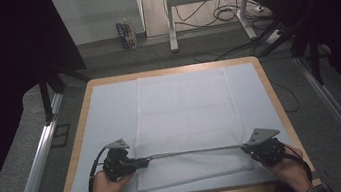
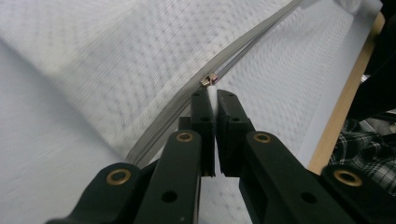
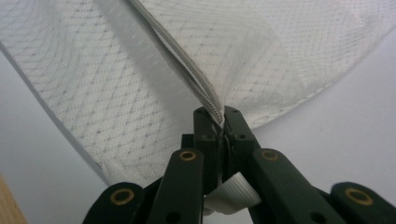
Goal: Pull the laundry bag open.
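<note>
A white mesh bag (image 1: 187,119) lies flat on the table, with a grey zipper (image 1: 194,151) running across its near part. My left gripper (image 1: 142,162) is shut on the white pull tab (image 2: 212,95) of the zipper slider (image 2: 208,80) at the zipper's left end. My right gripper (image 1: 246,149) is shut on the zipper's right end (image 3: 210,100), where the mesh (image 3: 140,84) is lifted and bunched. The zipper is pulled taut between both grippers, slightly above the table. A hand holds each gripper from the near edge.
A pale sheet (image 1: 105,115) covers the wooden table (image 1: 278,106). Metal rails (image 1: 37,165) run along both sides. Beyond the far edge stand a desk frame (image 1: 206,5) with cables and a small box (image 1: 127,35) on the floor.
</note>
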A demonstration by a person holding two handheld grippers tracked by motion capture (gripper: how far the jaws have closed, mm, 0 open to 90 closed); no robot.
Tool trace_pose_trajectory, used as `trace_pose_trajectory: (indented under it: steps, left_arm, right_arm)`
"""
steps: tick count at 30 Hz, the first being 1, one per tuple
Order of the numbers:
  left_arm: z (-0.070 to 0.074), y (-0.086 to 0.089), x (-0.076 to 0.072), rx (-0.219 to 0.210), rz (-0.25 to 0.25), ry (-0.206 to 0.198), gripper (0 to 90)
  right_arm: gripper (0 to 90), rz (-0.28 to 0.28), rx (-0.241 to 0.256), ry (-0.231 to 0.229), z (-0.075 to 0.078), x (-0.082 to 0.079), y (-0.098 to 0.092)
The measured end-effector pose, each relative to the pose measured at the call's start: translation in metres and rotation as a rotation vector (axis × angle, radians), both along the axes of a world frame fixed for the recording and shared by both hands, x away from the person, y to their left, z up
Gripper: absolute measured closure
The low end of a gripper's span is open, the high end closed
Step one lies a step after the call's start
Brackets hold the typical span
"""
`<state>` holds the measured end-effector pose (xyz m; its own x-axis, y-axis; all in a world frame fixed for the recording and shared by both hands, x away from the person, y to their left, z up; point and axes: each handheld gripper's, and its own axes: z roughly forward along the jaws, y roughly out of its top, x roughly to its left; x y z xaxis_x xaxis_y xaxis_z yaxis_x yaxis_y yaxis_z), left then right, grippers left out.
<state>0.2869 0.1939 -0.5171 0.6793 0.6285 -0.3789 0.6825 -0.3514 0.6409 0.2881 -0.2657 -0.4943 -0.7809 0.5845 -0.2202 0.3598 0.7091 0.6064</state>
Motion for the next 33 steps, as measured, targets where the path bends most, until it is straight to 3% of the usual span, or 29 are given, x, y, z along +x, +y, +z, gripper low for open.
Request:
trace_pose_trajectory:
  steps: [8, 20, 26, 28, 29, 33]
  left_arm:
    - [-0.001, 0.015, -0.005, -0.007, 0.035, 0.003, 87.4]
    - [-0.004, 0.03, -0.01, 0.022, 0.081, 0.009, 87.3]
    - [-0.005, 0.041, -0.013, 0.006, 0.099, 0.018, 87.4]
    - [-0.006, 0.041, -0.014, 0.015, 0.101, 0.017, 87.4]
    - [-0.006, 0.041, -0.015, 0.059, 0.117, 0.008, 87.4]
    - [-0.006, 0.044, -0.015, 0.06, 0.123, 0.01, 87.4]
  right_arm:
    - [84.8, -0.002, -0.001, 0.0, 0.0, 0.0, 0.0]
    - [84.8, -0.002, -0.003, 0.007, -0.001, 0.0, 0.0]
    - [84.9, -0.002, 0.0, 0.011, -0.001, 0.001, 0.0]
    - [84.9, 0.002, -0.001, 0.016, -0.001, 0.0, 0.001]
    - [84.9, 0.003, -0.004, 0.015, -0.001, 0.0, 0.001]
    - [84.9, 0.002, 0.011, 0.029, -0.001, 0.0, 0.0]
